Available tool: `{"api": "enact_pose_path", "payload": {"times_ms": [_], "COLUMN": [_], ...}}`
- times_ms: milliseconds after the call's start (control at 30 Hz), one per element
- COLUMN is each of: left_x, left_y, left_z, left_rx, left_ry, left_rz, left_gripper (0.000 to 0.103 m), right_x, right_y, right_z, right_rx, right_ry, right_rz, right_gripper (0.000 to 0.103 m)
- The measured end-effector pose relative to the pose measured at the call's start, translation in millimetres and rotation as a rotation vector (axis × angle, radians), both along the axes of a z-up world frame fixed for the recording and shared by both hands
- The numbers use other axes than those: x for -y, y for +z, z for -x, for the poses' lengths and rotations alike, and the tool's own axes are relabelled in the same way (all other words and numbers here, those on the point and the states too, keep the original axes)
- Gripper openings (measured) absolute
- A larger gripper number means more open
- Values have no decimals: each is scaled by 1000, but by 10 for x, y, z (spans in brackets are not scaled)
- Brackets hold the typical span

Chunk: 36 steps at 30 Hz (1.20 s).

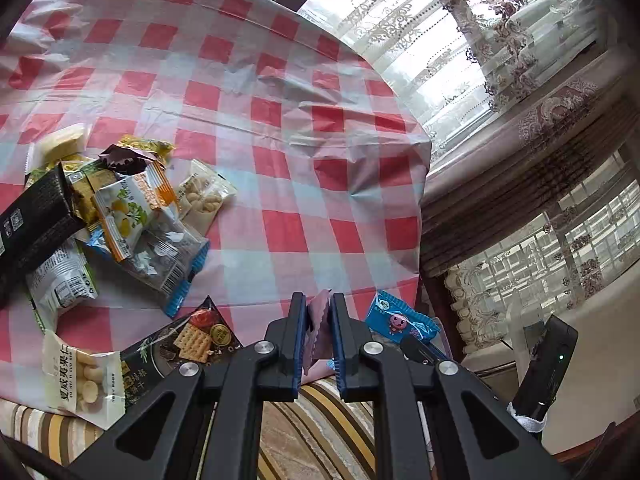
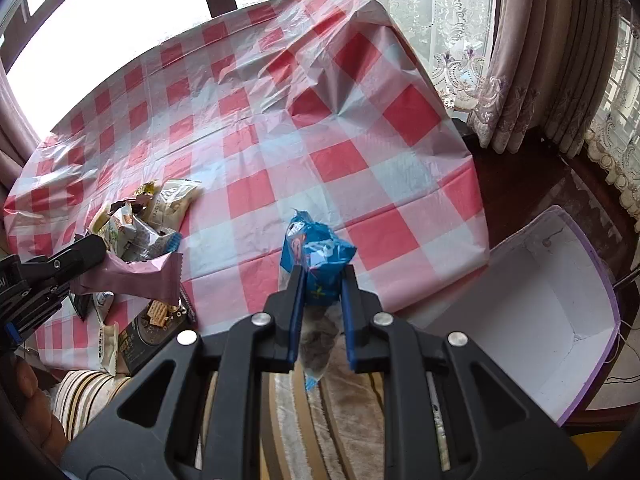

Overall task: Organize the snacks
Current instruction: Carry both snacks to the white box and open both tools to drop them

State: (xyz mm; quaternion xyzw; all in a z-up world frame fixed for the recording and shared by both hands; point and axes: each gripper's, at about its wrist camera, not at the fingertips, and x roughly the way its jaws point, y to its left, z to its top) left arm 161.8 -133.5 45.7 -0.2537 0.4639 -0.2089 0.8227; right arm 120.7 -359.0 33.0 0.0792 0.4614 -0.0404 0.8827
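Observation:
My left gripper (image 1: 318, 300) is shut on a mauve-pink snack packet (image 1: 318, 332), held edge-on over the table's near edge. The right wrist view shows that pink packet (image 2: 136, 276) sticking out flat from the left gripper (image 2: 94, 258). My right gripper (image 2: 323, 270) is shut on a crumpled blue snack packet (image 2: 316, 248), also above the near edge. That blue packet (image 1: 400, 322), with a pink cartoon figure on it, appears just right of the left fingers. A pile of mixed snack packets (image 1: 128, 216) lies on the red-checked tablecloth (image 1: 280, 140) at the left.
An open white box with a purple rim (image 2: 540, 300) sits low to the right of the table. A cracker packet (image 1: 188, 344), a white nut packet (image 1: 84, 376) and a black carton (image 1: 32, 220) lie near the pile. Curtained windows stand behind, with a striped cushion (image 2: 304, 420) below.

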Motion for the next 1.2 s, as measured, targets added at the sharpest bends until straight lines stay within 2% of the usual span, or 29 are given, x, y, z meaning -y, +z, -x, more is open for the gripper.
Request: {"api": "enact_pose_path", "payload": {"times_ms": [267,500,767,1033,1133,1200], "left_x": [1336,2090,2400,2443,2430,2367], "left_y": [-144,-422,-661,-737,-707,-655], "left_z": [66,197,221,204,179,182], "left_rx": [-26,-90,-159,-198,-189,-168], "left_ry": [-296,-451,-509,-503,-484,-461], "left_rz": [-75,-158,-212,-235,-249,-261], "left_gripper": [12,12,13,16,24,36], "right_x": [916,1477,1784,1755,1724,1672], "right_y": [-25,-264,-555,-589,-567,-551], "right_z": [339,498,533,544,531,506], "right_rx": [-27,-107,-206,-211,-201,-190], "right_ry": [-199,-305,-342,-351,-343,-327], "right_rz": [117,125,79,90,78,76], "right_gripper": [21,21,21,21,24,31]}}
